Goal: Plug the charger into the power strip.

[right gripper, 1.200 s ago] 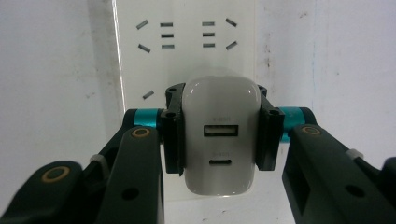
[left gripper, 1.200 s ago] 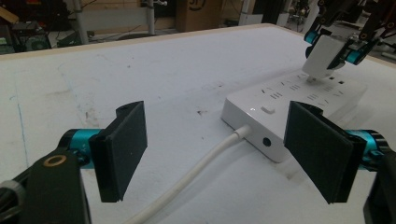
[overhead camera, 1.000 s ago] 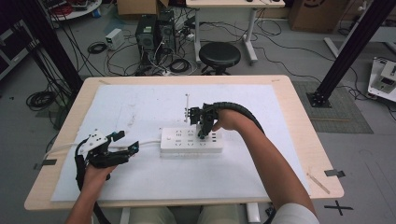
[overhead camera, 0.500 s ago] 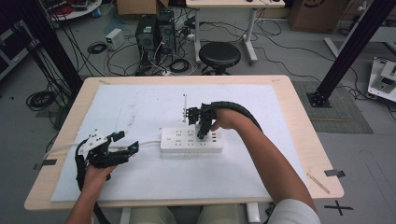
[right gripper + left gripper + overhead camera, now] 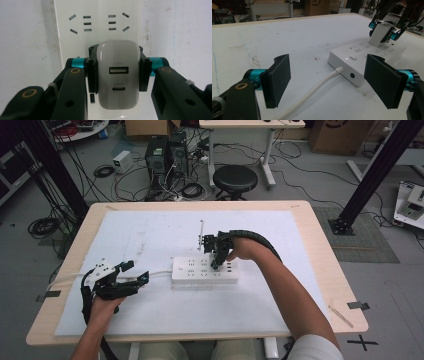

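White sheet over a wooden bench [image 5: 320, 250], lab floor and a black stool [image 5: 235, 179] beyond the far edge.

Change since a second ago: almost none. Across the high views the right hand sits at the same spot over the power strip, the left hand at the same spot near the left edge. My reading: the plug-in step is at its seating point or paused there, not being carried anywhere.

Charger [image 5: 118, 75]: one, white, two ports on its back face. It stands on the right half of the power strip [image 5: 192, 270], pinched at its sides by the right tongs [image 5: 118, 75], which point down on it. Whether its prongs are fully home in the socket I cannot tell.

Power strip: one, white, lying mid-bench, its one white cable [image 5: 312, 91] leaving the left end.

Left tongs [image 5: 332, 82]: spread, nothing between the pads, resting level just left of the strip's end with the cable running under the gap.

Count: one charger, one strip, one cable, two tongs, two hands. Open socket groups on the strip: several; the exact number is too small to tell.
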Motion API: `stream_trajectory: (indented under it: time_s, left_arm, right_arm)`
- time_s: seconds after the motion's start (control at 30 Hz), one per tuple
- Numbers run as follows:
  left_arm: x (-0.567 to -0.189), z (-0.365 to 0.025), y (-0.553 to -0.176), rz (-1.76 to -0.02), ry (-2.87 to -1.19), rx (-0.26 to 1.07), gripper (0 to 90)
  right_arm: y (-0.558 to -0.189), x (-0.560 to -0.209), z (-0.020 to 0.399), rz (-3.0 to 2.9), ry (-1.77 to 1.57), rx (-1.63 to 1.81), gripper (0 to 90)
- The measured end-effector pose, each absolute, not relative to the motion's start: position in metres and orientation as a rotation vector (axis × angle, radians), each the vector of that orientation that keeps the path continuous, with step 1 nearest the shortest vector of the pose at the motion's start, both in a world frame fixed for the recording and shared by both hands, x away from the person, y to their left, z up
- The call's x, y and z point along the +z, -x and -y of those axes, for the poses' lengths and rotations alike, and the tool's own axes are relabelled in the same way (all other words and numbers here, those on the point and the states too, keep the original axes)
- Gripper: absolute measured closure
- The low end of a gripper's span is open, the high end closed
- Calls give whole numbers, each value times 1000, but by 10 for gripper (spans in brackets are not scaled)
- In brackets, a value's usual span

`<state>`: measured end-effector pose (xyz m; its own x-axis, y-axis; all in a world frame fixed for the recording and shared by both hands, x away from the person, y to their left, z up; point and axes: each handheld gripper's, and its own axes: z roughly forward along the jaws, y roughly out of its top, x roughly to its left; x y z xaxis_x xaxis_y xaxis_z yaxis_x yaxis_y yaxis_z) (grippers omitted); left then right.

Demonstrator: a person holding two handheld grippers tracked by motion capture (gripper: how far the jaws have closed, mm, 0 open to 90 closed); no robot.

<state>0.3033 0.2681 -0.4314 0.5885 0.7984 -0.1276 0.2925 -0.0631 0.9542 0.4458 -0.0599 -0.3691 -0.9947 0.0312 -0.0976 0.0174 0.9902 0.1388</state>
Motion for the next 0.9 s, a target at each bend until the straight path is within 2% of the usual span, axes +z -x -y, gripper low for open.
stream_trajectory:
  time_s: [0.3, 0.33, 0.43, 0.57, 0.7, 0.9]
  left_arm:
    - [-433, -268, -300, -937, -1623, 531, 215]
    - [-433, -268, -300, -935, -1624, 533, 215]
    - [-432, -269, -300, -938, -1620, 530, 215]
    - [-433, -269, -300, -939, -1621, 530, 215]
    - [-433, -268, -300, -937, -1623, 531, 215]
    - [-431, -266, -299, -934, -1620, 530, 215]
  right_arm:
    - [-447, -371, 67, -3035, -42, 311, 620]
    - [-446, -371, 68, -3032, -69, 316, 593]
    - [-447, -376, 73, -3044, -166, 363, 413]
    - [-451, -370, 82, -3030, -345, 495, 298]
    - [-449, -363, 91, -2994, -398, 561, 210]
    - [-443, -351, 104, -2900, -477, 674, 210]
